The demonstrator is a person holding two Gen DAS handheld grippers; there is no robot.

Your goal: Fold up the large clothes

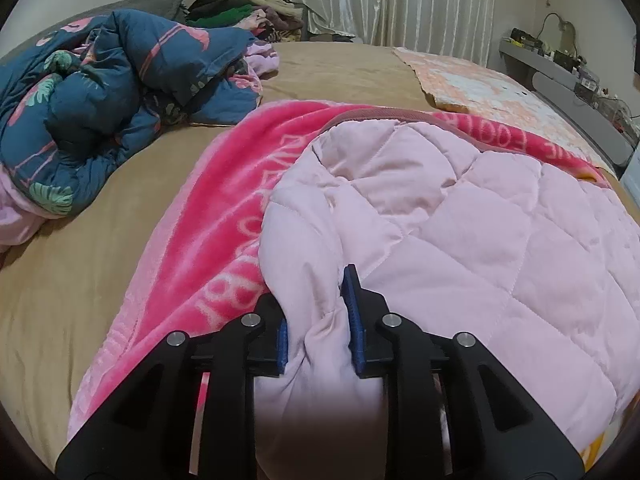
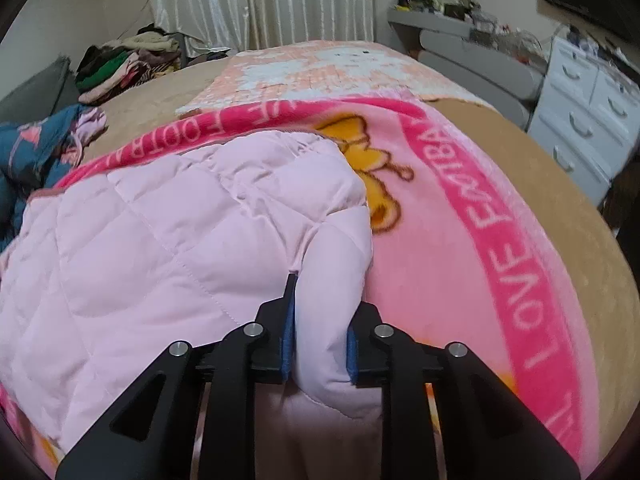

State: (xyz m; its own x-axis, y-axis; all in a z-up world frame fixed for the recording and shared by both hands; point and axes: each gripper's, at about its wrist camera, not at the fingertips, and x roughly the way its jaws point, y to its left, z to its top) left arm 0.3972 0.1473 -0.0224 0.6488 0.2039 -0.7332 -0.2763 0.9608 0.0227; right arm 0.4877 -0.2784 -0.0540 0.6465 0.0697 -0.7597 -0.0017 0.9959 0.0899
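A pale pink quilted jacket [image 1: 460,220] lies spread on a bright pink fleece blanket [image 1: 224,220] with white lettering, on a bed. My left gripper [image 1: 316,324] is shut on a bunched fold at the jacket's near left edge, blue pads pressing the fabric from both sides. In the right wrist view the same jacket [image 2: 160,240] fills the left half, over the blanket [image 2: 460,240], which carries a yellow bear print. My right gripper [image 2: 320,332] is shut on a rounded roll of the jacket's near right edge. The fabric below both grips is hidden.
The bed has a tan sheet [image 1: 80,280]. A crumpled blue floral duvet [image 1: 100,92] lies far left, a pile of clothes [image 1: 240,12] behind it. A peach patterned mat [image 1: 480,84] lies far right. A grey shelf [image 2: 460,36] and white drawers [image 2: 580,120] stand beside the bed.
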